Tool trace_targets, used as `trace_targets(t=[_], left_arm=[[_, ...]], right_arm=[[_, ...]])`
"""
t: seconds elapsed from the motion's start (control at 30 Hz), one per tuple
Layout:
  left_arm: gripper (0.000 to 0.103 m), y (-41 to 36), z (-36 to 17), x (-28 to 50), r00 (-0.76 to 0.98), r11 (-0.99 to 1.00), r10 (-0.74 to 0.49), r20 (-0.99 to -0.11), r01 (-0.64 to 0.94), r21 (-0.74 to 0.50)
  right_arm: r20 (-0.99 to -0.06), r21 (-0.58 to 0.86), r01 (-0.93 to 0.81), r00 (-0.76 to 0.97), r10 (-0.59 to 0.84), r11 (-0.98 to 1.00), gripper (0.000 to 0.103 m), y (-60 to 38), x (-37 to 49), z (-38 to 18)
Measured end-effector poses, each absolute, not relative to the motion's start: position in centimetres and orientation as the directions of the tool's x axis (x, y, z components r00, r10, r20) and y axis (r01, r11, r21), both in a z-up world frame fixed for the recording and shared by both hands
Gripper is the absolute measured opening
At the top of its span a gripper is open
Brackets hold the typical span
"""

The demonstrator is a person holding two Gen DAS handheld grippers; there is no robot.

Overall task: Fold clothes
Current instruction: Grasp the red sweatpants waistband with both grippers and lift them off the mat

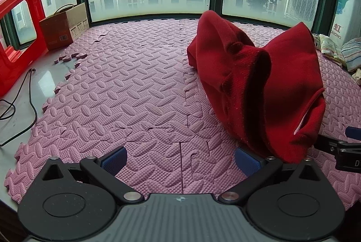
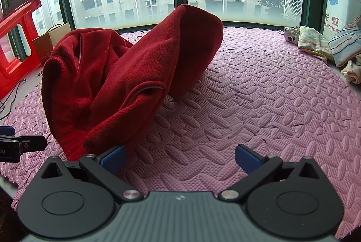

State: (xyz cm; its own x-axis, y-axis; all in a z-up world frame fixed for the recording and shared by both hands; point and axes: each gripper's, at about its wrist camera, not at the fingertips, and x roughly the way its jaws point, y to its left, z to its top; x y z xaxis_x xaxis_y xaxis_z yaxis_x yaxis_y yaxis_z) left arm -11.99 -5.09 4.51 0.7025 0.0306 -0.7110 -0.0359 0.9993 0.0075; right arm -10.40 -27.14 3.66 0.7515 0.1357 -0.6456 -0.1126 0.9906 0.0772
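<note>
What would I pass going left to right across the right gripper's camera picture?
Red plastic stool → cardboard box → red garment → bare pink foam mat → pile of folded clothes.

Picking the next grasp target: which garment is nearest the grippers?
The red sweater, heaped on the pink mat between both open grippers. The pale folded clothes lie far off at the mat's right edge by the window.
</note>
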Motion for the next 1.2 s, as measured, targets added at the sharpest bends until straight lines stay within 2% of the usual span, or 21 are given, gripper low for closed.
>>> trace_targets(t=[1.2], left_arm=[[0.103, -6.2, 5.1, -11.8, 0.706, 1.0, 0.014, -0.708, -0.002, 0.018]], right_arm=[[-0.644, 0.076, -0.123, 0.752, 0.142, 0.99, 0.103, -26.6, -10.3, 4.0]])
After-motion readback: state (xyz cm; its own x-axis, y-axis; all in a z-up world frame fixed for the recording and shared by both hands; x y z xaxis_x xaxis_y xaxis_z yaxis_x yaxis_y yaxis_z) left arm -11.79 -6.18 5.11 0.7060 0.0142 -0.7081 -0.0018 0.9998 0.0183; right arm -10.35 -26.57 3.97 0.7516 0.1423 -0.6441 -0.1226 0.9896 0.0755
